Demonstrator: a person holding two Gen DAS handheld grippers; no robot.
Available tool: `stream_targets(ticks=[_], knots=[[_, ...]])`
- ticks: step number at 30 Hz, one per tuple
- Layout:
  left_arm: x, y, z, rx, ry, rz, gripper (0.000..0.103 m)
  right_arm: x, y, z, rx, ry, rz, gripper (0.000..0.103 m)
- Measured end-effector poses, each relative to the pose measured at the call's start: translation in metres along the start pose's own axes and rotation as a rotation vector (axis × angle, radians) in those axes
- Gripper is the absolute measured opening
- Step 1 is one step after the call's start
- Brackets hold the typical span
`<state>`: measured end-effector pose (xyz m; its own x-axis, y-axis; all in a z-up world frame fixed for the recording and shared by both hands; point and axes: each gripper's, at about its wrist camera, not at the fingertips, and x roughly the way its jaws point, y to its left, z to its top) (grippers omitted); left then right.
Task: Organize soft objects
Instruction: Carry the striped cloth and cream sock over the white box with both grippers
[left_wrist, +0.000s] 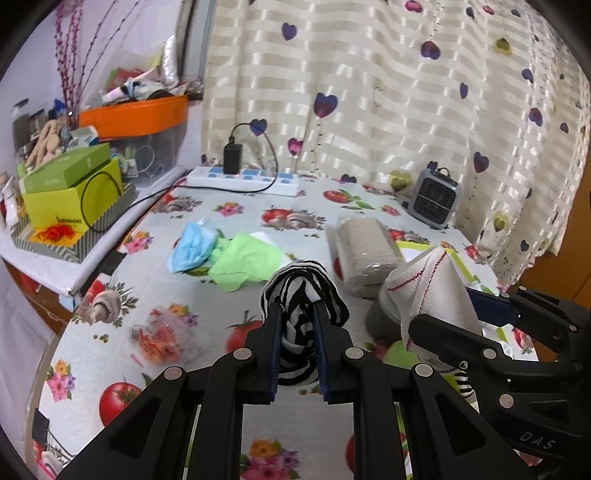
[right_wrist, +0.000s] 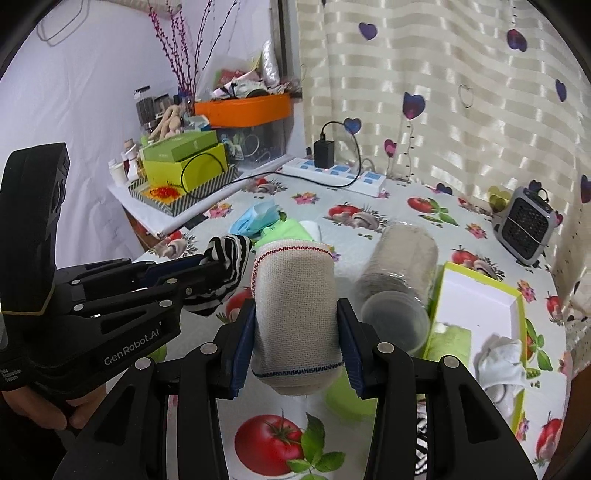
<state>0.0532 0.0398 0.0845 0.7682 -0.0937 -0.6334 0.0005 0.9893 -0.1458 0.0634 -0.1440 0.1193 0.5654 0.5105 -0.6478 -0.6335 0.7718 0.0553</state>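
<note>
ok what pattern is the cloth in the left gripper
Black and white stripes on the cloth clamped in the left gripper, clearest in the left wrist view.

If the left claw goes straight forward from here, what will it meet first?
Probably the green cloth on the table, which lies straight ahead of the left claw and its striped sock. Depth is uncertain.

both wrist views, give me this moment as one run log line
left hand-held gripper: shut on striped sock | right hand-held gripper: shut on beige sock | both lifted above table | green-rimmed box: holds white cloth
</note>
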Motion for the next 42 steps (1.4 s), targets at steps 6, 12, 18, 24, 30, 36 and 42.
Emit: stream_targets(ticks=[6,12,18,24,30,36,42], knots=[[-0.006,-0.018,0.004,0.022,-0.010,-0.038,0.016,-0.016,-0.014,-0.004,0.031,-0.029,-0.017,0.044],[-0.008,-0.038,0.008,0.049,-0.018,-0.075,0.016,-0.027,-0.031,-0.010,0.070,-0.043,-0.038,0.044],[-0.008,-0.057,0.011,0.081,-0.017,-0.109,0.016,-0.033,-0.043,-0.015,0.103,-0.055,-0.055,0.044],[-0.008,-0.076,0.015,0.112,-0.022,-0.136,0.016,-0.040,-0.054,-0.021,0.131,-0.063,-0.072,0.044],[-0.005,-0.092,0.016,0.138,-0.016,-0.162,0.016,-0.046,-0.066,-0.027,0.153,-0.065,-0.088,0.044],[0.001,-0.111,0.015,0.163,0.001,-0.191,0.016,-0.052,-0.081,-0.035,0.181,-0.067,-0.104,0.044],[0.010,-0.132,0.015,0.191,0.016,-0.232,0.016,-0.060,-0.105,-0.044,0.230,-0.074,-0.136,0.044]])
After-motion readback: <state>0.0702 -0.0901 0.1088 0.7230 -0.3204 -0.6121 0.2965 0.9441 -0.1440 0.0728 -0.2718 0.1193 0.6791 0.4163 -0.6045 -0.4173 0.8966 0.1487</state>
